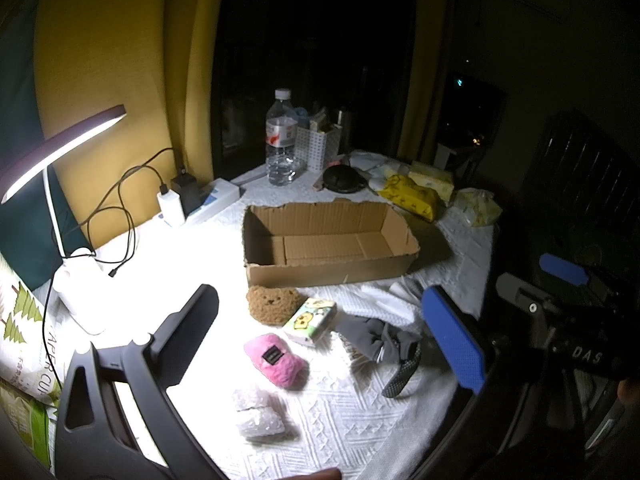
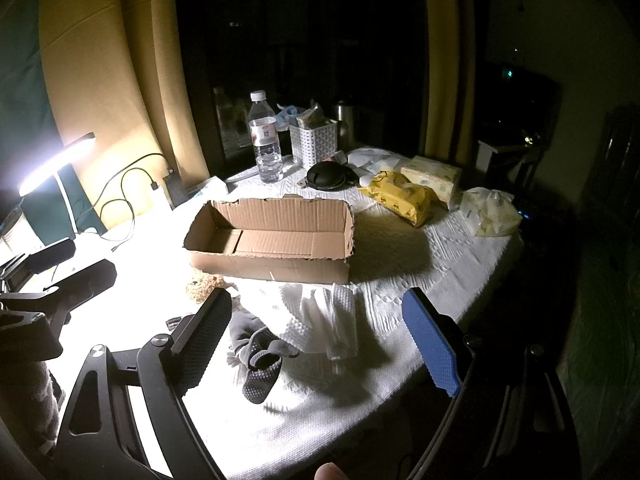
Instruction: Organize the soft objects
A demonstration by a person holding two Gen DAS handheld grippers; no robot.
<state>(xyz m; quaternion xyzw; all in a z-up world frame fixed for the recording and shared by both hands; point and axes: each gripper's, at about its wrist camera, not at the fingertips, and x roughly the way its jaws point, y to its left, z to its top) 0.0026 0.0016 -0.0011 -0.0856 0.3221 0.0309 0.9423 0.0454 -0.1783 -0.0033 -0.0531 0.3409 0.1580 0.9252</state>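
- The left gripper (image 1: pixel 320 336) hangs released over the lower middle of the left wrist view, its black and blue fingers spread wide with nothing between them.
- The right gripper (image 2: pixel 324 340) is likewise spread wide and holds nothing, low in the right wrist view.
- An empty cardboard box (image 1: pixel 328 240) sits in the middle of the frame on the white tablecloth (image 1: pixel 360 420).
- Just in front of the box lie a brown bear plush (image 1: pixel 272 302) and, touching it, a small tissue pack (image 1: pixel 310 320).
- Below them sits a pink plush (image 1: pixel 276 360), and lower still a pale fluffy bundle (image 1: pixel 258 412).
- Grey gloves (image 2: pixel 256 348) lie between the right gripper's fingers, beside a folded white cloth (image 2: pixel 324 320).
- A water bottle (image 1: pixel 282 140), a white basket (image 1: pixel 320 144) and a yellow pack (image 1: pixel 412 196) stand behind the box.
- A lit desk lamp (image 1: pixel 60 148) glows at the left edge.
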